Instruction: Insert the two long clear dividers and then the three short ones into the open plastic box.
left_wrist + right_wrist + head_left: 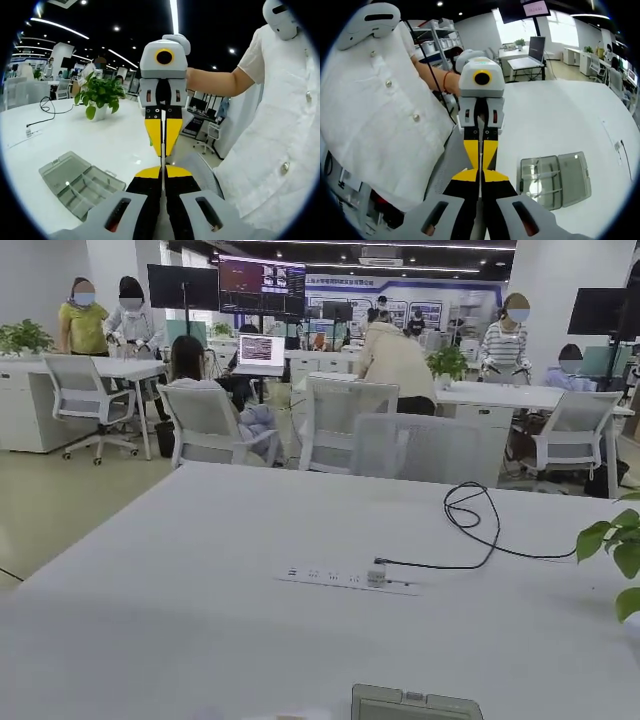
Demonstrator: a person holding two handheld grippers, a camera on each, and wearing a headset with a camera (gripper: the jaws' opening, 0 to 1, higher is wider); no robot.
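The open plastic box (80, 184) lies flat on the white table, lid folded out; it is grey and see-through with ribbed compartments. It also appears to the right of the jaws as the box (555, 180), and its edge peeks in at the bottom as the box (415, 704). Clear strips seem to lie in one half, but I cannot tell them apart. My left gripper (162, 172) is shut with nothing in it. My right gripper (481, 175) is shut too. The two point at each other, yellow tips almost touching, held off the table's edge in front of the person's white shirt.
A white power strip (350, 580) with a black cable (470, 515) lies mid-table. A potted plant (100, 95) stands on the table beyond the box, its leaves (620, 550) at the right edge. Chairs, desks and several people fill the room behind.
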